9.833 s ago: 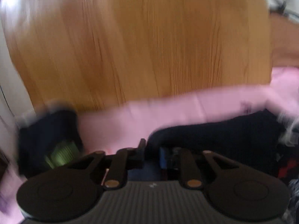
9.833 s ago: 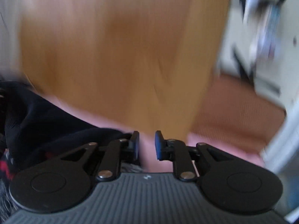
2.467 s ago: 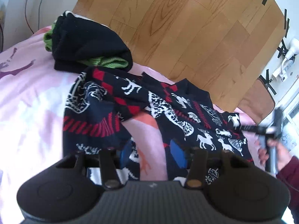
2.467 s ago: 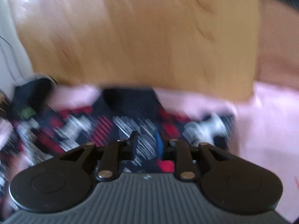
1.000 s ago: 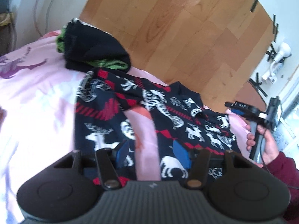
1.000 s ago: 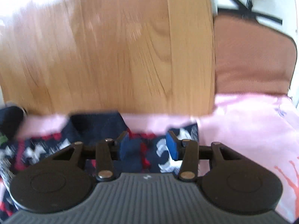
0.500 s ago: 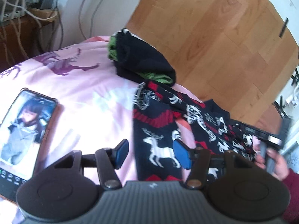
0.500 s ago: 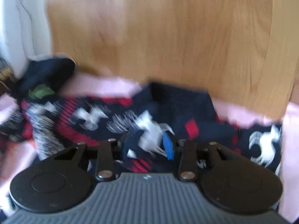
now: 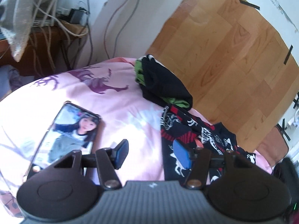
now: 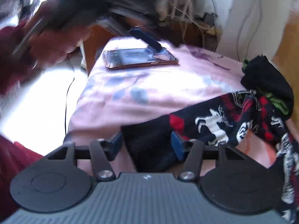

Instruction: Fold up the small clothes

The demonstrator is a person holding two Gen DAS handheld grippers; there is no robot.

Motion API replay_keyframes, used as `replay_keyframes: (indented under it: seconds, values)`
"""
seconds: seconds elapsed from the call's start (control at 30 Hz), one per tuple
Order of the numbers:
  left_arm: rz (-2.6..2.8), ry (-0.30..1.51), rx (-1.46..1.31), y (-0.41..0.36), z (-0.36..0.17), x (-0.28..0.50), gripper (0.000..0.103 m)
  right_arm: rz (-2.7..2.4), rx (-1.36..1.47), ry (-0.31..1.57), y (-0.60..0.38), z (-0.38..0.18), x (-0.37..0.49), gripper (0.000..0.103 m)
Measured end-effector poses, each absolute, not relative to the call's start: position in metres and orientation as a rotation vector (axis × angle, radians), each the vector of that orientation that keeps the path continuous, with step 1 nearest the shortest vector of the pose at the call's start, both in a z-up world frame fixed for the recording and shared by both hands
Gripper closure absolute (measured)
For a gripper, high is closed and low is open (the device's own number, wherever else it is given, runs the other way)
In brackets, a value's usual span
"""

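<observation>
On the pink sheet (image 9: 130, 115), which covers the whole work surface, the patterned sweater (image 9: 188, 130) lies spread and rumpled, navy with red diamonds and white deer. Its dark hem end (image 10: 149, 140) points toward the right gripper. A folded black-and-green garment (image 9: 164, 85) sits at the far edge, touching the sweater's upper corner. A phone (image 9: 69, 136) lies face up on the sheet, well apart from the sweater. The left gripper (image 9: 151, 154) hovers with jaws spread wide, empty, over the sweater's left edge. The right gripper (image 10: 146, 145) is likewise spread wide, its blue pads flanking the hem without closing on it.
</observation>
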State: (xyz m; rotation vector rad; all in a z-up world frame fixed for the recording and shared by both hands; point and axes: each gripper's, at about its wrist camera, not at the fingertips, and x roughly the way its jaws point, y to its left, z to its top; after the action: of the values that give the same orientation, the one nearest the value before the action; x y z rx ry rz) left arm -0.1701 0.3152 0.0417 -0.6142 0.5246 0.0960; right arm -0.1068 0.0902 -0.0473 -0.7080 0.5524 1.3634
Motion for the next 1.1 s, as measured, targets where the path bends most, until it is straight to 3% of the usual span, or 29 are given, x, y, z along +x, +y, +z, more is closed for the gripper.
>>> replay_keyframes:
  seconds: [0.1, 0.23, 0.33, 0.47, 0.6, 0.8, 1.03, 1.07, 1.1]
  values:
    - [0.113, 0.516, -0.632, 0.323, 0.041, -0.174, 0.050, 1.337, -0.564, 0.540, 0.101, -0.005, -0.089, 0.094]
    - [0.100, 0.502, -0.642, 0.323, 0.043, -0.171, 0.050, 1.232, -0.348, 0.354, 0.090, 0.098, -0.060, 0.094]
    - [0.065, 0.502, -0.626, 0.314, 0.046, -0.164, 0.050, 1.063, -0.197, 0.225, 0.058, 0.166, -0.016, 0.094]
    - [0.010, 0.516, -0.592, 0.298, 0.053, -0.142, 0.050, 0.814, -0.037, 0.230, -0.013, 0.211, 0.046, 0.094]
    - [-0.066, 0.532, -0.548, 0.275, 0.065, -0.103, 0.050, 0.650, 0.124, 0.338, -0.095, 0.205, 0.097, 0.093]
    - [-0.214, 0.599, -0.468, 0.220, 0.074, -0.007, 0.047, 0.524, 0.294, 0.437, -0.191, 0.149, 0.113, 0.093]
    - [-0.233, 0.774, -0.369, 0.155, 0.038, 0.120, 0.044, 0.469, 0.400, 0.536, -0.265, 0.092, 0.118, 0.093]
    - [-0.225, 0.796, -0.363, 0.151, 0.029, 0.131, 0.050, 0.469, 0.409, 0.543, -0.269, 0.086, 0.120, 0.093]
    - [-0.213, 0.815, -0.354, 0.146, 0.019, 0.143, 0.076, 0.471, 0.418, 0.547, -0.279, 0.084, 0.122, 0.093]
